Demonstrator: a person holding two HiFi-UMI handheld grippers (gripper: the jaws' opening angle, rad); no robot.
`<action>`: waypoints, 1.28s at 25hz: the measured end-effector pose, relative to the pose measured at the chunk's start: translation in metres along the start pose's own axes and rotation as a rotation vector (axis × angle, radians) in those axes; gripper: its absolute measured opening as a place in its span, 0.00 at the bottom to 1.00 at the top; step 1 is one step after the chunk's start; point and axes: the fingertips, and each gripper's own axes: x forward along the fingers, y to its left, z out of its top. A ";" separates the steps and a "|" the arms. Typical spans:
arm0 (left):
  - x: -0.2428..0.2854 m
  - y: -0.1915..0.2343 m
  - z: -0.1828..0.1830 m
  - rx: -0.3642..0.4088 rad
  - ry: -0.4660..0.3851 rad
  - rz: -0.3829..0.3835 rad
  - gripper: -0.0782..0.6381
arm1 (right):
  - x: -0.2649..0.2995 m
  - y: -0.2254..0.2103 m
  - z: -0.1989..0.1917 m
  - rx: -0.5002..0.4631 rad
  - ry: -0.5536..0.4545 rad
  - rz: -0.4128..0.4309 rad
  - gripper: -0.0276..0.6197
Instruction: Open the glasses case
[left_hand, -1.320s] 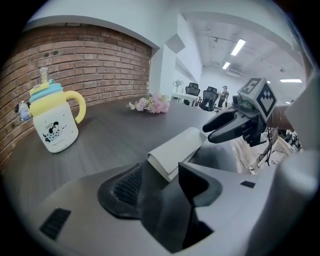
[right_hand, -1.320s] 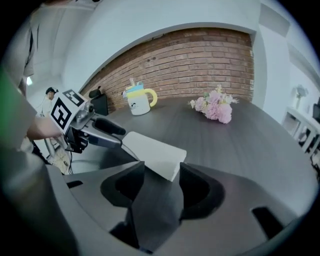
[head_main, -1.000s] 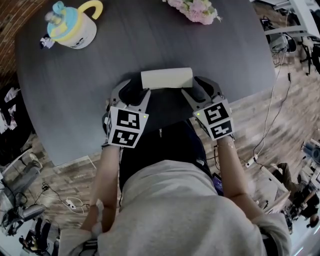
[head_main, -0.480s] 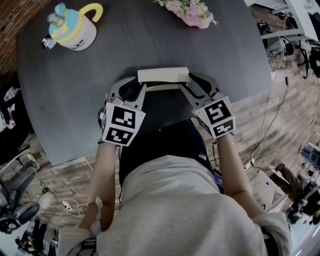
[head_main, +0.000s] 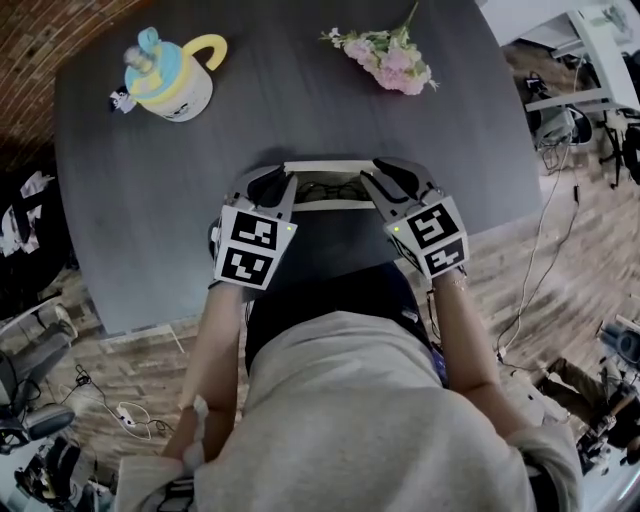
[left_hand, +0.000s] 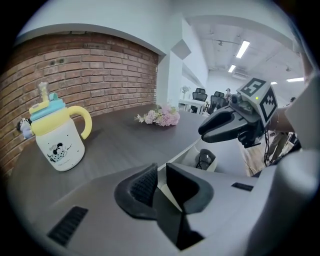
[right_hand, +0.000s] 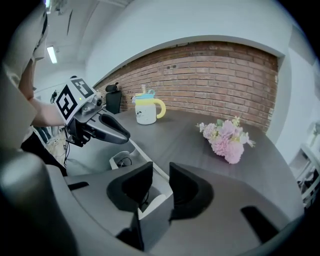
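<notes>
The cream glasses case (head_main: 322, 206) lies open near the table's front edge, with dark glasses (head_main: 326, 187) showing inside. My left gripper (head_main: 281, 186) is at its left end and my right gripper (head_main: 374, 184) at its right end. Both sets of jaws have just been closing. In the left gripper view the left gripper (left_hand: 161, 176) is nearly shut, with a thin white wall of the case (left_hand: 199, 152) between its pads. In the right gripper view the right gripper (right_hand: 161, 182) stands wider, and the case's (right_hand: 121, 158) white end wall fills the gap between its jaws.
A white mug with a blue lid and yellow handle (head_main: 170, 76) stands at the dark table's (head_main: 140, 220) far left. A pink flower bunch (head_main: 392, 57) lies at the far right. The person's body is close behind the table's front edge.
The case was shut a second ago; its lid has swung up and back, and the glasses now show. Both grippers rose a little at its ends and their jaws narrowed.
</notes>
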 end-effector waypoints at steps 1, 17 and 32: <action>0.002 0.003 0.002 -0.008 0.000 0.004 0.21 | 0.003 -0.004 0.002 0.003 -0.005 -0.001 0.22; 0.030 0.027 0.010 -0.131 0.009 0.025 0.20 | 0.033 -0.038 0.011 0.120 -0.017 0.028 0.23; 0.023 0.035 0.017 -0.223 -0.026 0.056 0.20 | 0.033 -0.040 0.010 0.254 -0.052 0.030 0.26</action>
